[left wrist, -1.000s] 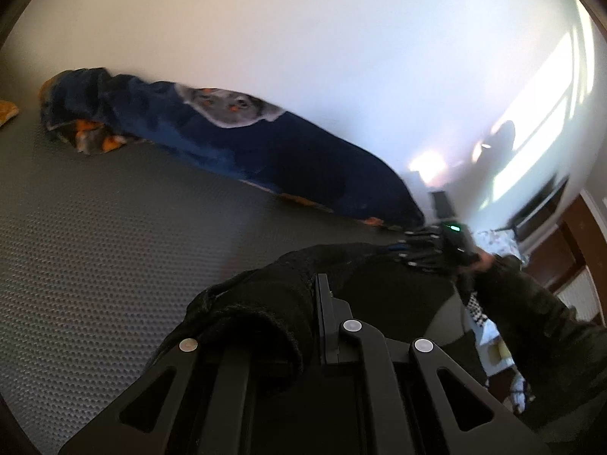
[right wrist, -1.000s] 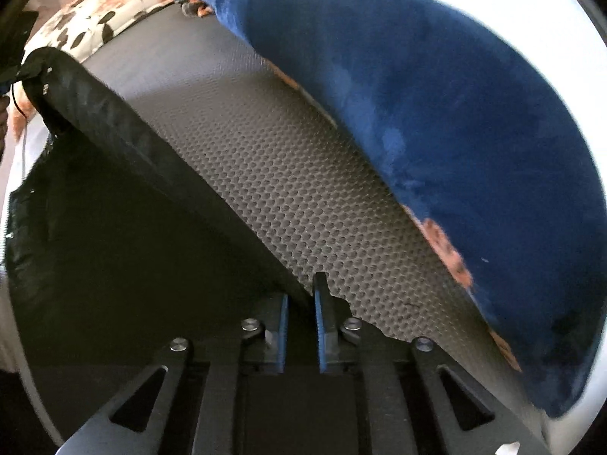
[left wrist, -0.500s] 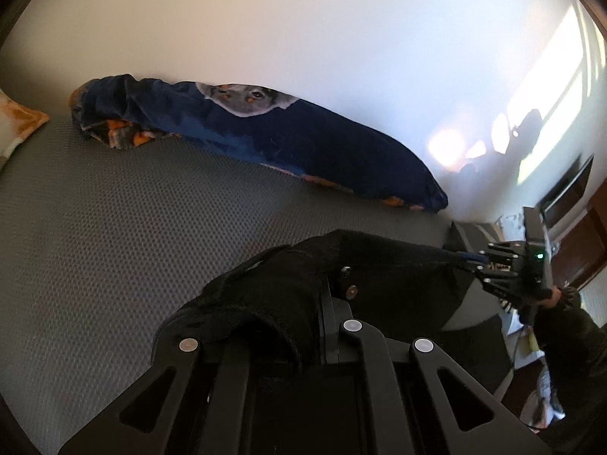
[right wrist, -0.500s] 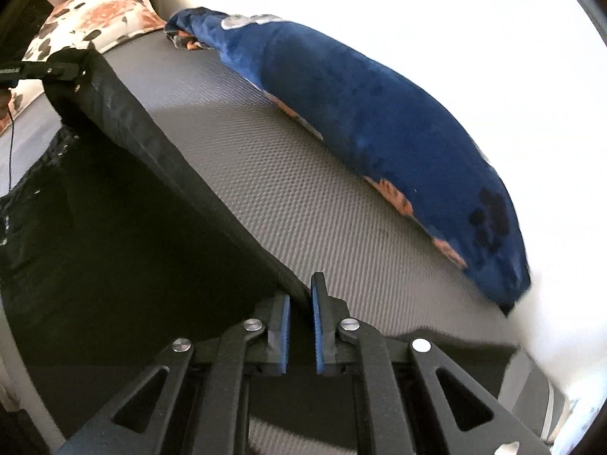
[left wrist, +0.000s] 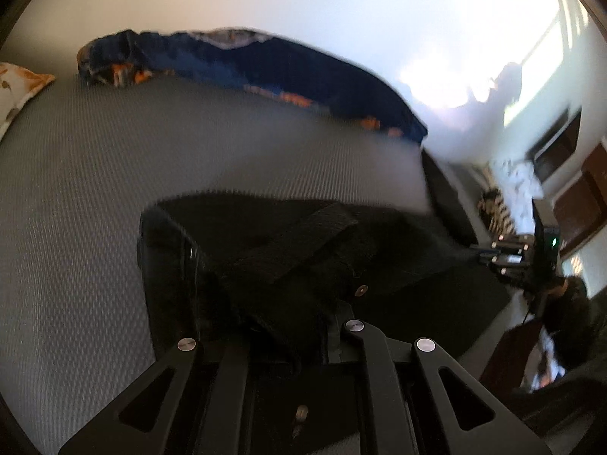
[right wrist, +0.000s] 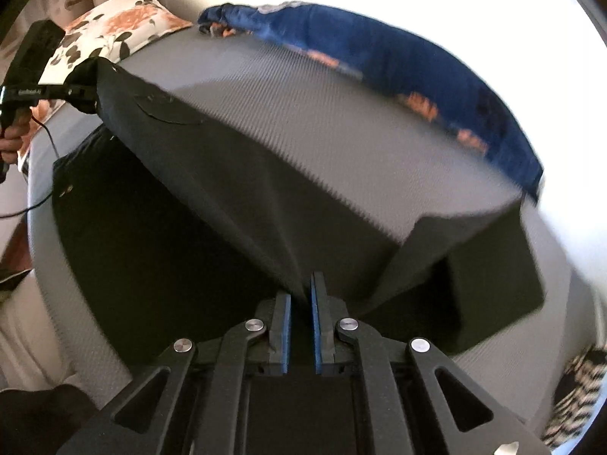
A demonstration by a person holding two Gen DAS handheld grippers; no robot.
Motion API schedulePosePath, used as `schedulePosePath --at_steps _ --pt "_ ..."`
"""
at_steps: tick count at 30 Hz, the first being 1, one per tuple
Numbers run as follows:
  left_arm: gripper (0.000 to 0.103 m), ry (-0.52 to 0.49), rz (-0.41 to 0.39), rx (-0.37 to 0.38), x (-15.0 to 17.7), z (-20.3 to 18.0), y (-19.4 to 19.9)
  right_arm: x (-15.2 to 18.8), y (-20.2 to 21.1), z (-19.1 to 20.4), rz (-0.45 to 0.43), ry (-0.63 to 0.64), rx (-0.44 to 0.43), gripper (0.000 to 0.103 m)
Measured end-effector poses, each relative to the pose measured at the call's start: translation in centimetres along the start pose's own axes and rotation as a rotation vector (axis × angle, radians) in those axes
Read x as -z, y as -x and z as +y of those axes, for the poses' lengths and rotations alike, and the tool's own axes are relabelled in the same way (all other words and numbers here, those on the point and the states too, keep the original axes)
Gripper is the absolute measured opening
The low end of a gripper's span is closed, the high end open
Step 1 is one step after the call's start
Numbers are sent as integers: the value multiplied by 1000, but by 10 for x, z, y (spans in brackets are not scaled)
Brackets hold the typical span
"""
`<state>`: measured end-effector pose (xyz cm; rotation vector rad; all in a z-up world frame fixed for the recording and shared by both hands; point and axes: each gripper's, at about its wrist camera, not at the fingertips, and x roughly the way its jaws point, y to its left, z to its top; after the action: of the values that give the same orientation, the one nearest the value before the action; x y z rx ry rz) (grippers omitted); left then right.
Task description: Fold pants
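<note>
You hold one pair of black pants point(right wrist: 212, 174), stretched in the air above the grey bed point(right wrist: 341, 121) between your two grippers. Your right gripper point(right wrist: 301, 295) has its blue pads clamped on a taut edge of the cloth; your left gripper point(left wrist: 322, 314) is clamped on a bunched, thick seam. The right view shows one floral pillow point(right wrist: 114, 22) whole and a folded end of the pants lying on the bed; the left view catches only the pillow's corner. Both views show one blue blanket point(left wrist: 303, 76) along the wall. The cloth is dark, matte and blurred.
</note>
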<state>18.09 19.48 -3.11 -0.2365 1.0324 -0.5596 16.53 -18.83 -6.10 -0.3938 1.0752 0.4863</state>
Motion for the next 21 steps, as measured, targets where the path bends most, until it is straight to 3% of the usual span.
schedulePosePath --at_steps 7,13,16,17,20,21 --pt "12 -106 112 -82 33 -6 -14 29 -19 15 55 -44 -29 7" --pt "18 -188 170 -153 46 -17 -22 35 -40 21 103 -48 -3 7" --pt "27 -203 189 -162 47 -17 -14 35 -42 21 104 -53 -2 8" --pt "30 -203 191 -153 49 -17 -9 35 -41 21 104 -55 -2 8" --pt "71 -197 197 -211 56 -14 4 36 -41 20 102 -55 0 9" --pt "71 -190 179 -221 59 -12 15 35 -42 20 101 -52 3 9"
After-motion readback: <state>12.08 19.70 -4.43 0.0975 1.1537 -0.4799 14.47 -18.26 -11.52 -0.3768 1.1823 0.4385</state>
